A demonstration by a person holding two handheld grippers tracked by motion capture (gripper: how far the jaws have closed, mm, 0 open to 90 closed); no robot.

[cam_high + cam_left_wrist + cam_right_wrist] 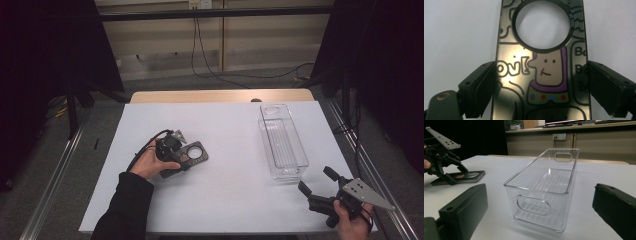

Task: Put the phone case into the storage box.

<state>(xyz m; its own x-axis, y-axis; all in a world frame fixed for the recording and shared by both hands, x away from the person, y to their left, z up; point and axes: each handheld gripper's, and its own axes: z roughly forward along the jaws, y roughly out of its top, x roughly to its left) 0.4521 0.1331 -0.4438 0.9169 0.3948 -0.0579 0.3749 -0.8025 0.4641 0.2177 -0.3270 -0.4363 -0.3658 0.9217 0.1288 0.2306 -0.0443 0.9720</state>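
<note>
Left gripper (186, 150) brackets a cartoon-printed phone case (541, 75) lying on the counter (225, 200), not yet lifted; right gripper (315, 182) waits open at five o'clock of the empty clear bin (282, 142)

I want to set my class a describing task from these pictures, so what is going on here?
A person at a white table works a gripper in each hand. The left gripper has its jaws on either side of a dark phone case with a cartoon figure and a round hole, lying flat on the table; whether they press it is unclear. The right gripper is open, holds nothing, and points at an empty clear plastic bin standing near it.
</note>
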